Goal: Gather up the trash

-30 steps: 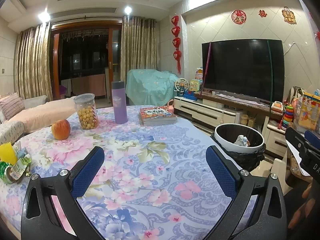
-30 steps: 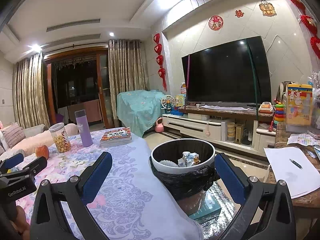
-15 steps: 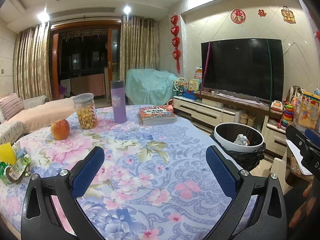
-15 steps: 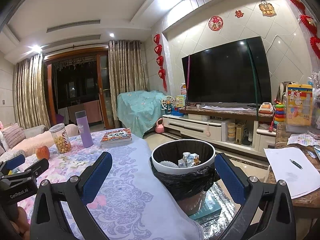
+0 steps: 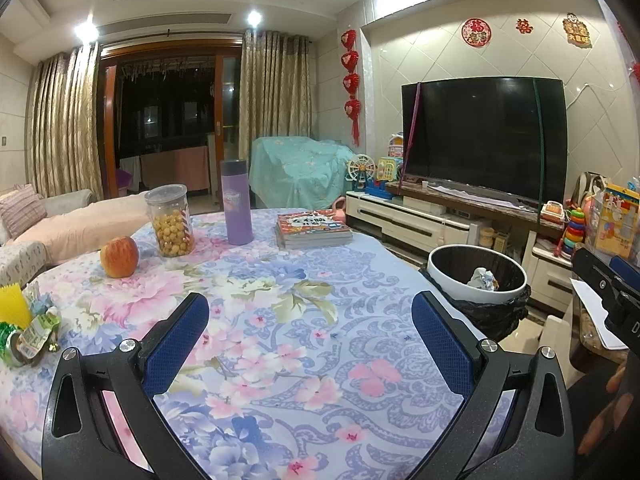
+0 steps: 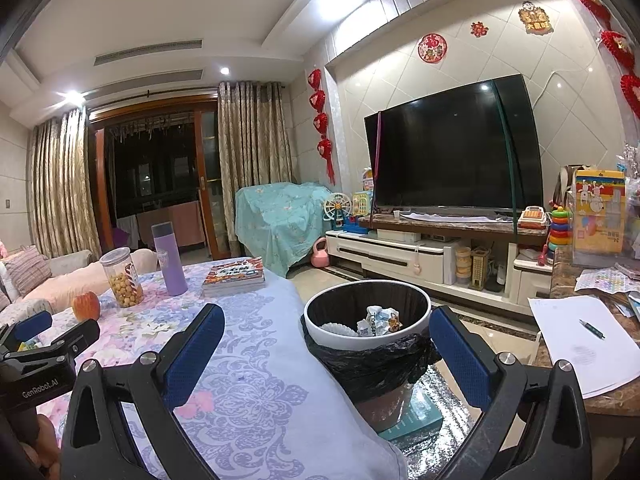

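Note:
A white-rimmed trash bin (image 6: 320, 330) with a black liner stands off the table's right edge and holds crumpled wrappers (image 6: 378, 320); it also shows in the left wrist view (image 5: 444, 278). Wrappers and a yellow piece (image 5: 24, 326) lie at the table's left edge. My left gripper (image 5: 310, 322) is open and empty above the floral tablecloth (image 5: 304, 300). My right gripper (image 6: 326, 334) is open and empty, in front of the bin.
On the table stand an apple (image 5: 119, 257), a jar of yellow balls (image 5: 170, 221), a purple bottle (image 5: 237, 202) and a stack of books (image 5: 314, 228). A side table with paper and a pen (image 6: 580, 344) is at the right. A TV stand (image 6: 420, 252) is behind.

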A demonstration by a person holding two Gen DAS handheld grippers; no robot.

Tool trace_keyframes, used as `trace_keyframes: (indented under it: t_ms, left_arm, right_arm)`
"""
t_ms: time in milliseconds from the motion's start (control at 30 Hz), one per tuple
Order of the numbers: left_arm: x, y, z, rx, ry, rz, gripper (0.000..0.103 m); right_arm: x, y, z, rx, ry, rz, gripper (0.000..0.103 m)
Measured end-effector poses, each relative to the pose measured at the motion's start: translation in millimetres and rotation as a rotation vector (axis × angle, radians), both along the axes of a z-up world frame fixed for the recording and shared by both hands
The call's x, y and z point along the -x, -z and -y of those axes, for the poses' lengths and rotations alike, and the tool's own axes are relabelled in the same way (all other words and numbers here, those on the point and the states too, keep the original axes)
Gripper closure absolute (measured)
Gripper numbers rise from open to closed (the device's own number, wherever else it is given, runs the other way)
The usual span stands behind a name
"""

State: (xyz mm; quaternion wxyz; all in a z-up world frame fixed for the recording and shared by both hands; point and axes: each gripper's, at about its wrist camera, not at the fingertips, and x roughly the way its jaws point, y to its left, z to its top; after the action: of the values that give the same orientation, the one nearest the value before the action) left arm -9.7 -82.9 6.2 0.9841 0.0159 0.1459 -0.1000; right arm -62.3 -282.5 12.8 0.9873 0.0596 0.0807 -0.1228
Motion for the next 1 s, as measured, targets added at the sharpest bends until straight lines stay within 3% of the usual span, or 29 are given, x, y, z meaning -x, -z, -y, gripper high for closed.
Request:
trace_keyframes:
  t_ms: [1000]
  left_arm:
    - [-1.8, 2.7, 0.3, -0.002, 0.005, -0.006, 0.0]
  right_arm:
    - [-1.1, -2.2, -1.9, -0.003, -0.006, 0.003, 0.0]
